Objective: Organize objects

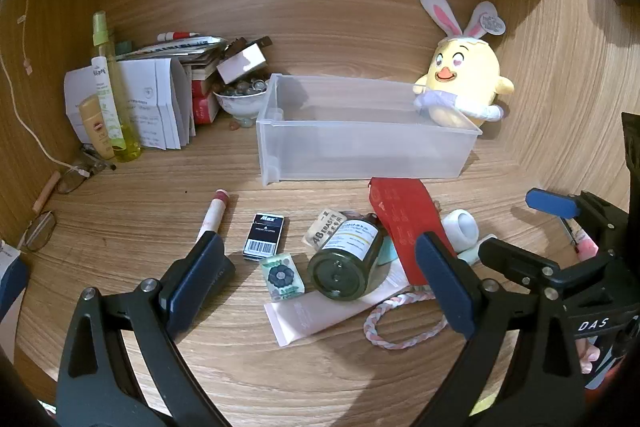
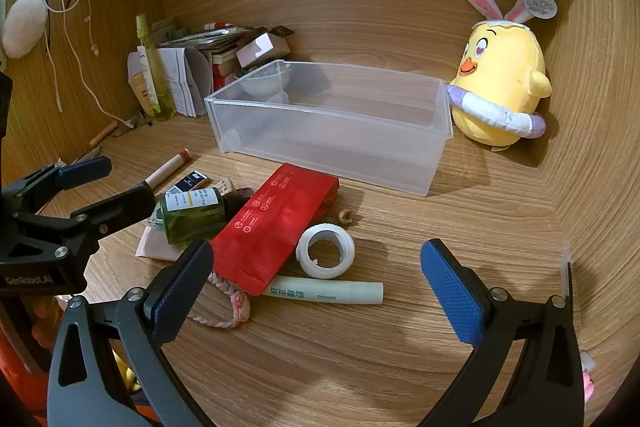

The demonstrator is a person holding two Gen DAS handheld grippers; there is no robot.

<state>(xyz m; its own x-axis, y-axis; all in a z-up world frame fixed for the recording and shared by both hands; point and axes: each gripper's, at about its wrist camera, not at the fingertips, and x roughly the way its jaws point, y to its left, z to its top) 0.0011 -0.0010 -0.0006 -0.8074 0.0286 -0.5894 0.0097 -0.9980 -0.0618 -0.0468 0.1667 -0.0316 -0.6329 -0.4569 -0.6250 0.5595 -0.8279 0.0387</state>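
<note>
Both grippers, left (image 1: 320, 267) and right (image 2: 316, 287), hold fingers wide apart, empty. Green glass bottle (image 1: 348, 259) lies before the clear bin (image 1: 360, 155): heavy, slippery, breakable; grip mid-body.

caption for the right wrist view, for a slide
Open right gripper hovers over a red pouch, tape roll and green tube before an empty clear bin.

The left black two-finger gripper with dark blue rubber pads (image 1: 324, 283) is held low, its jaws spread wide apart and gripping nothing. The right black two-finger gripper with bright blue textured pads (image 2: 320, 291) is beside it, jaws equally wide, also gripping nothing. Each appears at the edge of the other's view.
</note>
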